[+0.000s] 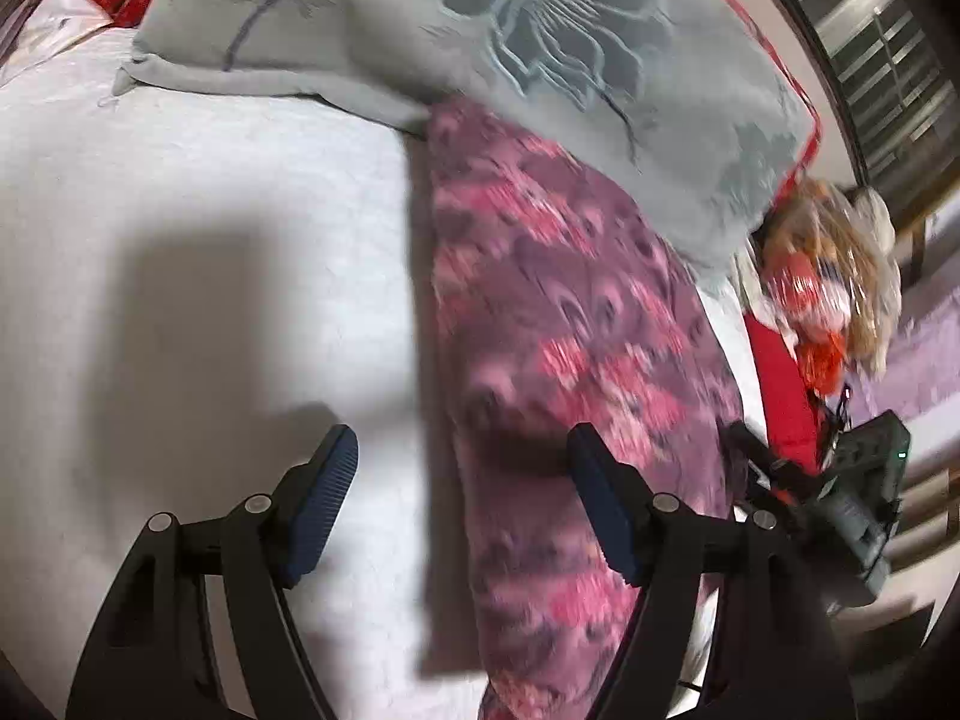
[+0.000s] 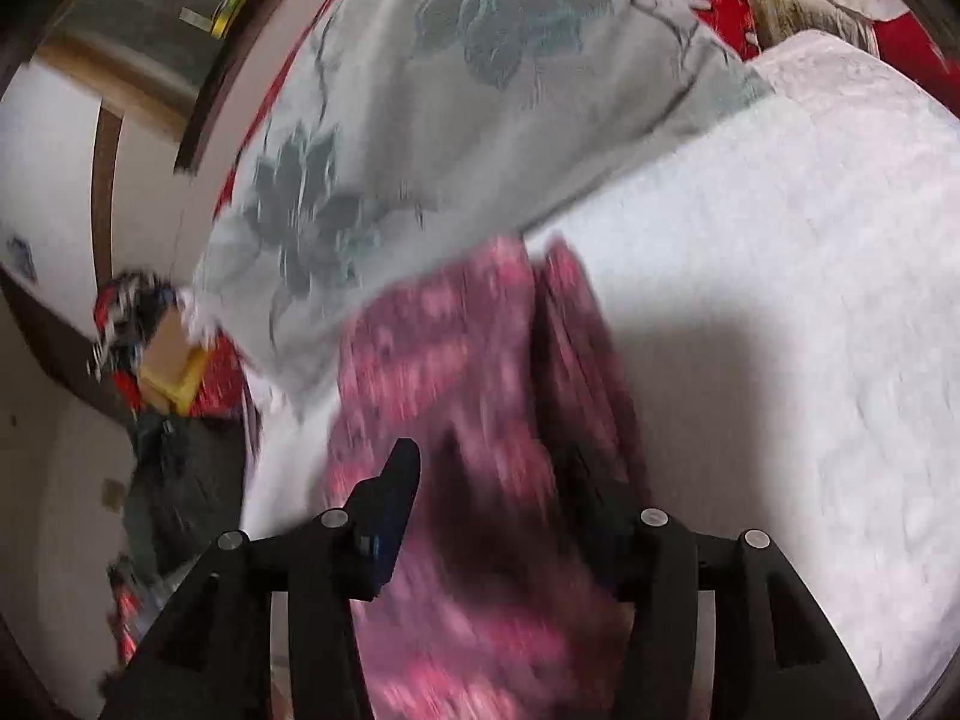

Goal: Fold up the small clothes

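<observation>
A purple and pink patterned garment (image 1: 564, 372) lies folded in a long strip on the white bedspread (image 1: 210, 240). My left gripper (image 1: 462, 492) is open above the strip's left edge, holding nothing. In the right wrist view the same garment (image 2: 456, 408) runs up between the fingers of my right gripper (image 2: 498, 516). The right gripper is open, its right finger blurred against the cloth. Both views are motion-blurred.
A grey pillow with a blue flower print (image 1: 480, 42) lies at the far end of the garment, also in the right wrist view (image 2: 456, 96). Red cloth and a bag (image 1: 822, 288) sit at the bed's right edge. The other gripper's body (image 1: 852, 492) is at right.
</observation>
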Demonstrator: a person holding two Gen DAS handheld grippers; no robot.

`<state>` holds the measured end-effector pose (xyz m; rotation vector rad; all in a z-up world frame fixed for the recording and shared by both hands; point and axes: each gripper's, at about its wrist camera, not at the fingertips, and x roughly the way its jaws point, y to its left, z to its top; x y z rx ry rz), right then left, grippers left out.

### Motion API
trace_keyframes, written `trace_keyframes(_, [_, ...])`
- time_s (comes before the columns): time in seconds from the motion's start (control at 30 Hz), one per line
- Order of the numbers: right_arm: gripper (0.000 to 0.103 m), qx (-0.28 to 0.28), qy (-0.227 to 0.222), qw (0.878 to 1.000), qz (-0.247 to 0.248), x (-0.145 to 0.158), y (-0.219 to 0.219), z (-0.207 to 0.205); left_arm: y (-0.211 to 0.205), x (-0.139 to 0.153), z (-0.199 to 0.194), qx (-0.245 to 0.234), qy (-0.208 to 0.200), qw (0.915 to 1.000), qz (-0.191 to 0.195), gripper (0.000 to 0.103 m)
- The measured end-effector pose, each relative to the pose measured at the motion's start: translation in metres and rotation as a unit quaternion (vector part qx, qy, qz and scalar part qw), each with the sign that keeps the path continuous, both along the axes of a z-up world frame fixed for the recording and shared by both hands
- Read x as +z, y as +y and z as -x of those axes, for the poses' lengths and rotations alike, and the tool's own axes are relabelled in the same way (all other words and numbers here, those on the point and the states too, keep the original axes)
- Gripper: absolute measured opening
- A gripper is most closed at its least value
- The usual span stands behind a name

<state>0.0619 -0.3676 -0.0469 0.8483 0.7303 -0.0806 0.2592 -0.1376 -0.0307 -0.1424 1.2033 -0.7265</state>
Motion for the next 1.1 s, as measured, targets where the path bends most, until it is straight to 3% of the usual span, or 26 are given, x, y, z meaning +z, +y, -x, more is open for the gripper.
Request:
trace_keyframes(0.07, [0.009,0.027,0.031,0.998,0.049,-0.004,0.014,0.003,-0.009,-0.006,0.014,-0.027,-0.017,0.999,-0.03,0.072])
trace_keyframes(0.13, [0.009,0.028,0.002,0.996,0.085,0.013,0.024,0.009,-0.016,-0.011,0.023,-0.04,-0.036,0.9967,-0.061,0.073])
trace_keyframes(0.2, [0.009,0.006,-0.038,0.995,0.087,0.027,0.027,0.02,-0.019,-0.009,0.029,-0.044,-0.052,0.9957,-0.063,0.074])
trace_keyframes(0.23, [0.009,0.0,-0.027,0.996,0.084,0.024,0.026,0.02,-0.019,-0.009,0.03,-0.046,-0.054,0.9953,-0.066,0.074])
trace_keyframes(0.3, [0.014,0.003,0.056,0.995,0.077,-0.002,0.022,0.014,-0.016,-0.007,0.028,-0.055,-0.038,0.9961,-0.057,0.073])
trace_keyframes(0.33, [0.015,-0.002,0.071,0.996,0.061,-0.01,0.019,0.018,-0.01,-0.005,0.026,-0.053,-0.026,0.9971,-0.048,0.073])
trace_keyframes(0.47, [0.042,-0.035,0.008,0.999,0.034,0.01,0.02,0.057,0.006,0.011,0.026,-0.053,-0.027,0.9982,-0.006,0.073])
trace_keyframes(0.53, [0.039,-0.046,0.01,0.998,0.049,0.008,0.024,0.073,0.001,0.01,0.032,-0.072,-0.029,0.9969,-0.015,0.073])
trace_keyframes(0.6, [0.021,-0.037,0.052,0.996,0.067,-0.008,0.029,0.073,-0.013,-0.003,0.039,-0.1,-0.027,0.9929,-0.058,0.073])
trace_keyframes(0.63, [0.021,-0.029,0.088,0.993,0.075,-0.022,0.032,0.073,-0.019,-0.009,0.04,-0.107,-0.029,0.991,-0.074,0.073])
trace_keyframes(0.67, [0.021,-0.034,0.085,0.992,0.082,-0.019,0.029,0.078,-0.021,-0.009,0.041,-0.11,-0.035,0.9902,-0.079,0.073])
trace_keyframes(0.77, [0.026,-0.052,0.069,0.989,0.116,0.006,0.027,0.073,-0.014,0.009,0.03,-0.094,-0.036,0.9947,-0.024,0.073])
trace_keyframes(0.83, [0.029,-0.062,0.018,0.991,0.115,0.03,0.019,0.061,-0.007,0.019,0.019,-0.064,-0.04,0.9971,0.011,0.073])
trace_keyframes(0.93, [0.054,-0.053,-0.01,0.995,0.078,0.037,0.0,0.021,-0.009,0.015,-0.002,-0.024,-0.037,0.9987,0.024,0.073])
trace_keyframes(1.1, [0.054,-0.063,0.036,0.995,0.072,0.012,-0.021,-0.066,-0.015,-0.002,-0.019,-0.001,-0.019,0.9998,-0.009,0.073])
